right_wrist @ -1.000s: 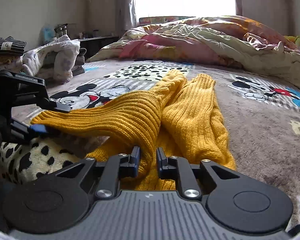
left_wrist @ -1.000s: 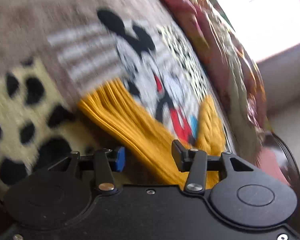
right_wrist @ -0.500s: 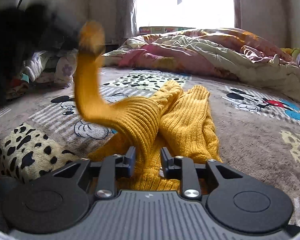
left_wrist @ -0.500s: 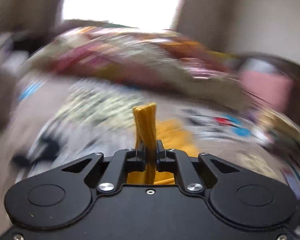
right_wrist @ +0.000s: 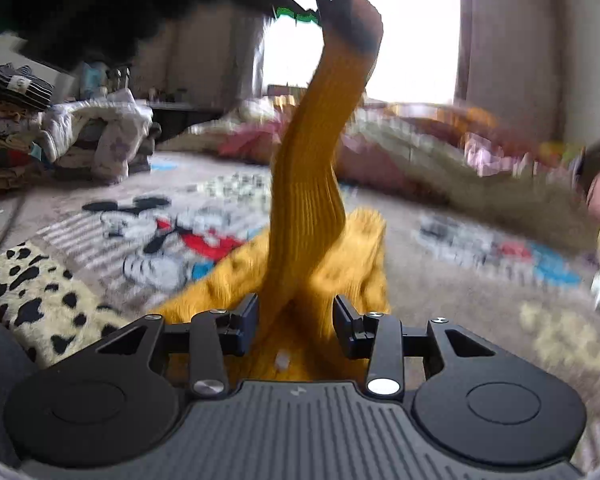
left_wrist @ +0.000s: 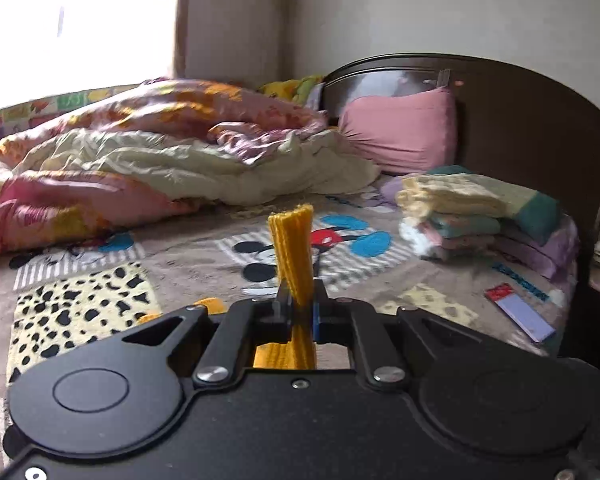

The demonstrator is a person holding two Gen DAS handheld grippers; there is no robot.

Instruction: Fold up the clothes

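Item: mustard ribbed knit (right_wrist: 308,184), soft, stretchy, light; centre frame, body heaped on the bed blanket (right_wrist: 460,300). We pinch its sleeve end in our left gripper (left_wrist: 299,307); right gripper (right_wrist: 295,322) gapes wide around the heap. Best hold: ribbed hems.

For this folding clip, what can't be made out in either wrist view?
- Mustard sweater, right wrist view: its near part is hidden under the right gripper; motion blur hides the weave.
- Left gripper, right wrist view: only a dark blur at the top edge.
- Sweater's body, left wrist view: hidden behind the gripper housing.
- Small flat card on the bed: print too small.
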